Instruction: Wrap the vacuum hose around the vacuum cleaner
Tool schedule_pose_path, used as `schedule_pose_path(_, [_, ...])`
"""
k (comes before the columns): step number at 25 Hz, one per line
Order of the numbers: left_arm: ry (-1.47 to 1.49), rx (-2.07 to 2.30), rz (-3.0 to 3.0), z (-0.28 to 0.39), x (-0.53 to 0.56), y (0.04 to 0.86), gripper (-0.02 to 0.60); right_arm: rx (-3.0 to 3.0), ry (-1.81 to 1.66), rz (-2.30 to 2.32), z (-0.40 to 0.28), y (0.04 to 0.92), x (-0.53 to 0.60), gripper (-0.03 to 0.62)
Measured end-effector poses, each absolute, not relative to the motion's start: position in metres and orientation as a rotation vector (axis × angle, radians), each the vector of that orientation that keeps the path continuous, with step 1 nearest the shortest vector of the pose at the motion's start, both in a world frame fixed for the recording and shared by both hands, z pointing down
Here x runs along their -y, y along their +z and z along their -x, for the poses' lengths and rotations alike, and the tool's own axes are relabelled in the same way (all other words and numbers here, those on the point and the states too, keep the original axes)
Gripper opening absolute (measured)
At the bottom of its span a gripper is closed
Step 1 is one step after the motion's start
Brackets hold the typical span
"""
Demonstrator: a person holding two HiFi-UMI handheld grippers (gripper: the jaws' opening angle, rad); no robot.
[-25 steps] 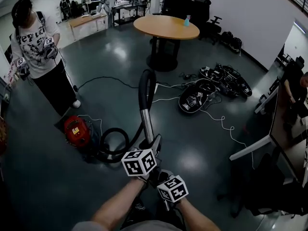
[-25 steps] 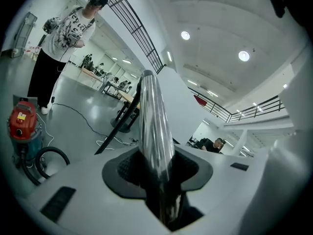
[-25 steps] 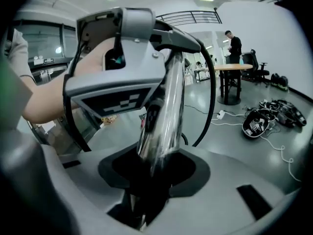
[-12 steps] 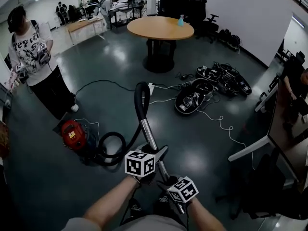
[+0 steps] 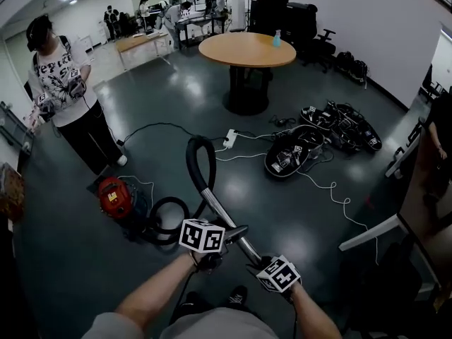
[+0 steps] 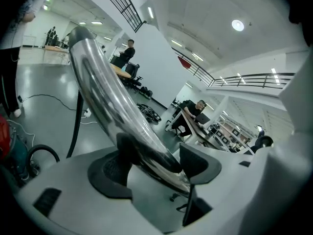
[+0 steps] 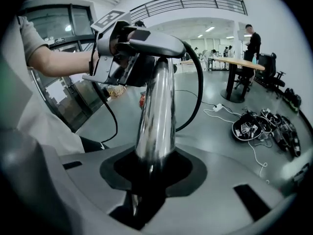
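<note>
- Right now the vacuum cleaner (image 5: 113, 198) sits on the floor (image 5: 282, 210), ahead and to the person's left, well apart from both grippers.
- Its black hose (image 5: 191, 164) lies in a loose coil just beside the red body. From there it rises in a tall arch and joins the chrome wand (image 7: 156, 111).
- The hose is not yet wound round the machine, so I judge the wrapping has hardly begun.
- The left gripper (image 6: 156, 158) straddles the wand higher up, on the hose side. Its fingers (image 6: 195, 161) are opening, and the tube runs loose between them, not clamped.
- The right gripper (image 7: 151, 173) sits at the wand's near end, closest to the person. Its fingers are closing on the tube and the dark pads look seated against it, so this hand seems to carry the wand.
- The wand's long axis runs from the right gripper away and to the left, through the left gripper and up to the arch. It points roughly toward the machine's side of the floor, not across it.
- The left gripper is the nearer of the two to the coil and the machine. It looks better placed to reach along the hose or draw the arch down toward the body.
- Should the left hand let go entirely, the arch may sag or swing, as the hose looks springy and heavy.
</note>
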State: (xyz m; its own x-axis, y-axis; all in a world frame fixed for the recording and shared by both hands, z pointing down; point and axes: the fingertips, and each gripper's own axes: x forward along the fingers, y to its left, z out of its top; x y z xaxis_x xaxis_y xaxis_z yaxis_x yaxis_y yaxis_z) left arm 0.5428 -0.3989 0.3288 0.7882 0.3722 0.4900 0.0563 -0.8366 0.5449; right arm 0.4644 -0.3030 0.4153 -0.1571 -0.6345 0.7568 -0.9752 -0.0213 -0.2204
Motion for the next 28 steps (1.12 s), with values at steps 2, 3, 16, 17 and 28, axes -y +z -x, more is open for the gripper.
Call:
schedule_pose_path(2, [0.823,-0.259,-2.457,-0.545,0.407,0.328,0.302,1.805,0.99,-1.646,-0.479,0.413,0.305,0.127])
schedule_pose_path(3, [0.822,-0.226,-2.45,-0.545,0.41,0.328,0.308,1.797,0.967,-1.629,-0.486,0.413,0.306,0.124])
schedule_pose_path(16, [0.732,-0.102,-2.333,-0.543,0.463,0.335,0.322,1.749,0.774,-1.386,-0.529,0.405,0.349,0.121])
schedule_pose_path(17, [0.745,-0.101,-2.332,-0.543,0.465,0.337,0.324,1.751,0.783,-1.379,-0.53,0.408,0.351,0.121])
schedule_pose_path(28, [0.926,-0.132,-2.659,-0.54,0.538,0.353,0.322,1.689,0.797,-1.304,-0.592,0.411,0.423,0.121])
